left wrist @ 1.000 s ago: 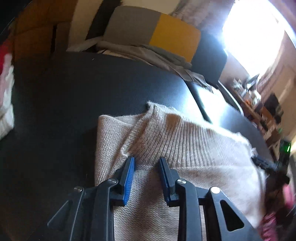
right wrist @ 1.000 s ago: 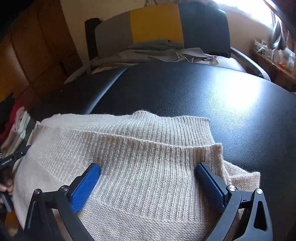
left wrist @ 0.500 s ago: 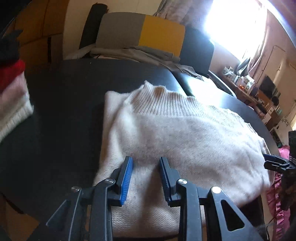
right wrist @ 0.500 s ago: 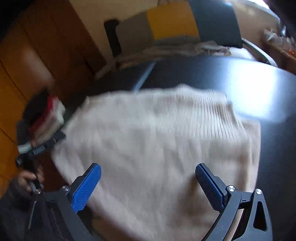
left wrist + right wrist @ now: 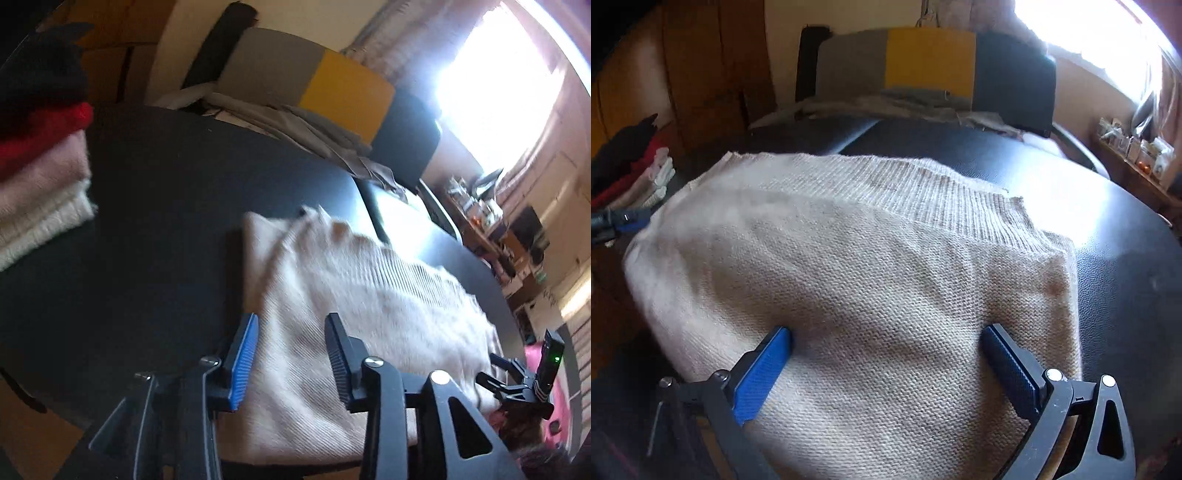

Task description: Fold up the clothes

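Note:
A folded beige knit sweater [image 5: 871,266] lies on the black table [image 5: 1115,229], ribbed hem at its far edge. It also shows in the left wrist view [image 5: 354,295]. My right gripper [image 5: 886,350] is wide open, its fingers resting on the sweater's near part, gripping nothing. My left gripper [image 5: 291,339] is open at the sweater's left near corner, fabric between the blue pads [image 5: 243,354] with gaps on both sides. The right gripper [image 5: 517,380] shows at the sweater's far right in the left wrist view.
A stack of folded clothes [image 5: 40,158], black, red, pink and white, sits at the table's left; it also shows in the right wrist view [image 5: 639,170]. A chair with grey, yellow and dark panels [image 5: 931,70] holds grey garments behind the table. Cluttered shelves [image 5: 491,218] stand on the right.
The sweater now lies folded with the ribbed hem on top at the far edge. Both grippers have come down onto its near part, still open. The left view has swung left.

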